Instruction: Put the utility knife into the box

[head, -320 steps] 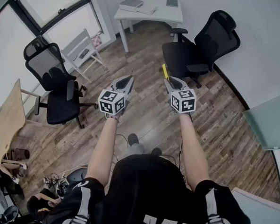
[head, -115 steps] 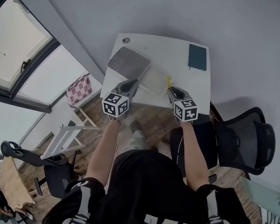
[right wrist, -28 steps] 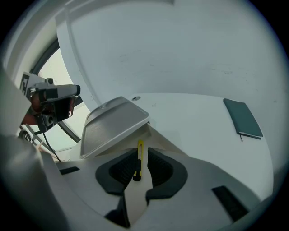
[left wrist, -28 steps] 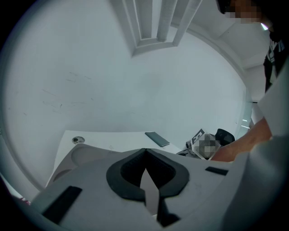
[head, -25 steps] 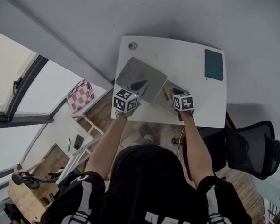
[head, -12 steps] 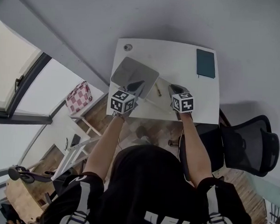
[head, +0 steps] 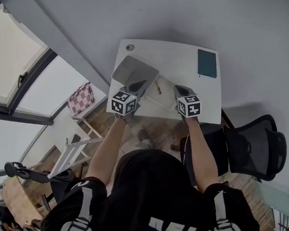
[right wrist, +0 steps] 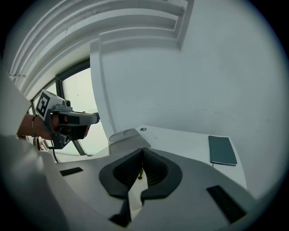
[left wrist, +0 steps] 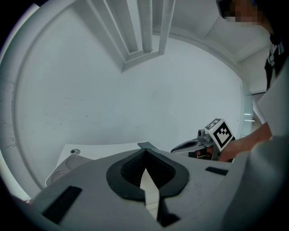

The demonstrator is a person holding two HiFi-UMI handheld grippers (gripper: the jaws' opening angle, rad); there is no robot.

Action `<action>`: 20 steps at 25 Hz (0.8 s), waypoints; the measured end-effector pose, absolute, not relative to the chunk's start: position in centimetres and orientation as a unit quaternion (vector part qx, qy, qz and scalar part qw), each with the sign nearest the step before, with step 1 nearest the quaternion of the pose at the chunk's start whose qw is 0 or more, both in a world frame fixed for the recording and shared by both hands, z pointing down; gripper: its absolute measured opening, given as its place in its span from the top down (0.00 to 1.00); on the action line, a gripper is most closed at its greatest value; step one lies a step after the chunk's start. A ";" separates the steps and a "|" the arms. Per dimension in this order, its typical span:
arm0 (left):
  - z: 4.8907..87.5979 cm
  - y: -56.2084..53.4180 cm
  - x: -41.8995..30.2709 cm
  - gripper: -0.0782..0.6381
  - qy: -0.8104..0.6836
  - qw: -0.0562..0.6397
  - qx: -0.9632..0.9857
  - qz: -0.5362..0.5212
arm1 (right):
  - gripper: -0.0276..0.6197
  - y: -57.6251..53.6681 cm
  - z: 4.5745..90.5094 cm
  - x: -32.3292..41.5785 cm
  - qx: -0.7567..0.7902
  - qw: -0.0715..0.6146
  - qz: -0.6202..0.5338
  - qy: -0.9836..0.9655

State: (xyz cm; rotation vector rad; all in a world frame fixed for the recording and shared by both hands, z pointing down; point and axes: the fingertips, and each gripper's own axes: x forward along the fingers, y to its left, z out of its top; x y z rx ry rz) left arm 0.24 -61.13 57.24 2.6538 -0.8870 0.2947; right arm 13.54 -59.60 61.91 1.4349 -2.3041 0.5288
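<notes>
The yellow utility knife [head: 157, 87] lies inside the open white box [head: 166, 98] on the white table [head: 182, 61]. The box's grey lid [head: 132, 70] is swung open to the left. My right gripper [head: 178, 88] hovers at the box's right edge, shut and holding nothing, a little apart from the knife. In the right gripper view a sliver of the knife [right wrist: 141, 173] shows below the closed right gripper [right wrist: 142, 150]. My left gripper [head: 139, 83] is over the lid's near corner, and the left gripper [left wrist: 144, 151] is shut on nothing in its own view.
A dark teal notebook [head: 207, 63] lies at the table's far right corner, and a round cable hole [head: 130, 47] is at the far left. A black office chair [head: 259, 149] stands to the right and a white folding chair [head: 77, 133] to the left. A wall is behind the table.
The knife was next to the right gripper's tips a second ago; now it lies apart from them in the box. Both grippers have drawn back slightly toward the table's near edge.
</notes>
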 end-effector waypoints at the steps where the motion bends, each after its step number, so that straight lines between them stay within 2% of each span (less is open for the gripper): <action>1: 57.0 -60.7 0.3 0.86 -0.313 0.162 0.930 0.103 | 0.93 -59.2 61.6 13.7 0.509 0.185 0.184 -0.820; 20: 56.2 -51.9 1.9 0.86 -0.321 0.163 0.928 0.094 | 0.94 -50.4 59.6 15.8 0.505 0.161 0.165 -0.832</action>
